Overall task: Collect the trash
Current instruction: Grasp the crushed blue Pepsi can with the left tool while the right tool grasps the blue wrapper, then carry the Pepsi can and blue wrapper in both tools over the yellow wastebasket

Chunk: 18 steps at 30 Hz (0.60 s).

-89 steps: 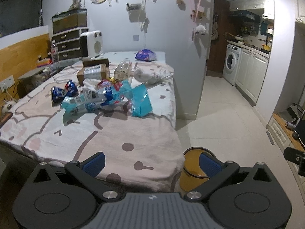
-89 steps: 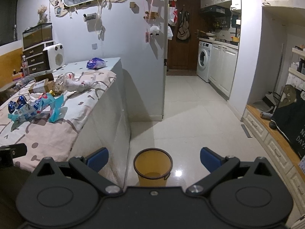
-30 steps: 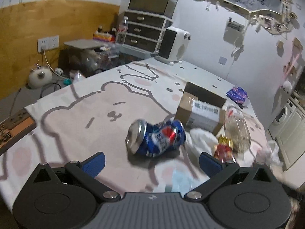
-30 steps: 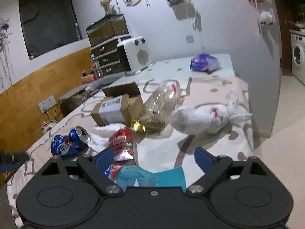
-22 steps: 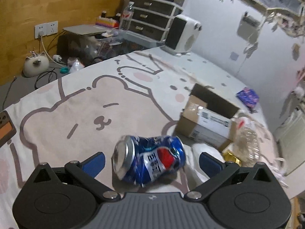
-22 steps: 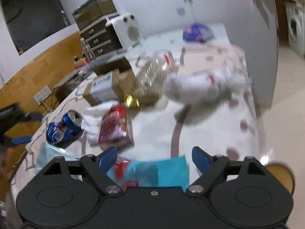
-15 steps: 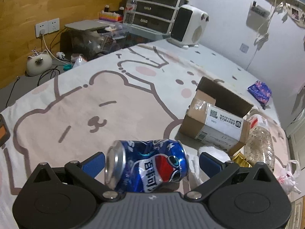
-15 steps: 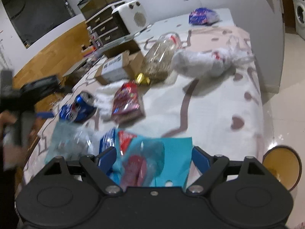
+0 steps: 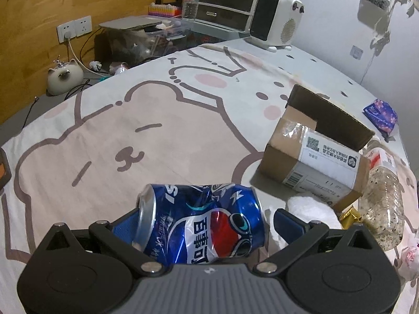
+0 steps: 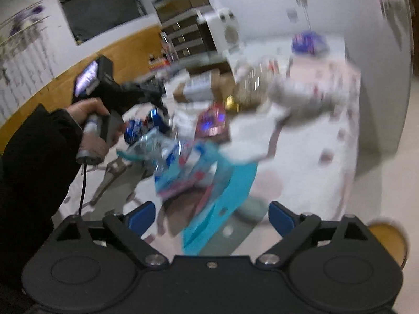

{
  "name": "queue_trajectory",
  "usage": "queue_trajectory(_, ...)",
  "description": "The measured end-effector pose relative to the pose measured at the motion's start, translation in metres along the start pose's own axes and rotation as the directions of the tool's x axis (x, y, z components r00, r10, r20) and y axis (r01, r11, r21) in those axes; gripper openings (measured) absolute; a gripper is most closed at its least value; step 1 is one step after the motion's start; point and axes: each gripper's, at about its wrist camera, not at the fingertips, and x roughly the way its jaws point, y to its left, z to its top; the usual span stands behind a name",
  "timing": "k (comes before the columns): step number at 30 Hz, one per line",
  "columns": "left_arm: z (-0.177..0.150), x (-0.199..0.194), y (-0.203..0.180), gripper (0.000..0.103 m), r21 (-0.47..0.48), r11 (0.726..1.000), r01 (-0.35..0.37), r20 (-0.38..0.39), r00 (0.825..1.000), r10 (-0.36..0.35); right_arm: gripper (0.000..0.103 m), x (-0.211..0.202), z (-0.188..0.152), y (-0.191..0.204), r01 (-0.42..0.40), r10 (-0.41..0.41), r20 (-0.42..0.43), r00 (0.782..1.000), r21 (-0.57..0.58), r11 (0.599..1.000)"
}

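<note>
Trash lies scattered over a bed (image 9: 162, 130) with a cartoon-print sheet, and the nearest piece, a dented blue soda can (image 9: 201, 225), lies on its side between the open fingers of the left gripper (image 9: 201, 222), framed for a grab across its length; the pads look close to its ends, but no squeeze shows. The right gripper (image 10: 212, 216), its jaws having just been opening with nothing clamped, hangs wide over a teal wrapper (image 10: 222, 204) in a blurred view. Just beside the can sit a cardboard box (image 9: 314, 162), a white wad (image 9: 309, 206) and a clear plastic bottle (image 9: 385, 206), crowding the right finger. An orange bin (image 10: 390, 238) waits on the floor.
</note>
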Motion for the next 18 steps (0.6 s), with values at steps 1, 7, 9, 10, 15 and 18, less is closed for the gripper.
queue_trajectory(1, -0.001, 0.000, 0.001, 0.099, -0.009, 1.000, -0.005, 0.007, 1.000, 0.005, 0.097, -0.003, 0.003, 0.001, -0.002, 0.003, 0.021, 1.000, -0.040, 0.999)
queue_trajectory(7, -0.008, -0.006, 0.012, 0.096, -0.039, 0.999, 0.023, 0.041, 0.999, -0.022, 0.099, 0.009, 0.020, 0.017, -0.024, 0.050, 0.068, 0.996, -0.346, 0.938)
queue_trajectory(9, -0.012, -0.010, 0.015, 0.095, -0.032, 0.999, 0.027, 0.051, 0.998, -0.025, 0.100, 0.020, 0.026, 0.021, -0.064, 0.084, 0.032, 0.996, -0.398, 0.915)
queue_trajectory(10, -0.014, -0.012, 0.016, 0.095, -0.025, 0.999, 0.028, 0.057, 0.998, -0.027, 0.100, 0.026, 0.028, 0.023, -0.079, 0.093, 0.012, 0.996, -0.421, 0.903)
queue_trajectory(15, -0.031, -0.031, 0.028, 0.095, 0.017, 0.998, 0.060, 0.104, 0.993, -0.062, 0.100, 0.053, 0.030, 0.037, -0.102, 0.094, -0.043, 0.995, -0.515, 0.851)
queue_trajectory(18, -0.044, -0.048, 0.037, 0.095, 0.047, 0.997, 0.063, 0.150, 0.986, -0.070, 0.100, 0.066, 0.030, 0.043, -0.125, 0.111, -0.059, 0.992, -0.535, 0.836)
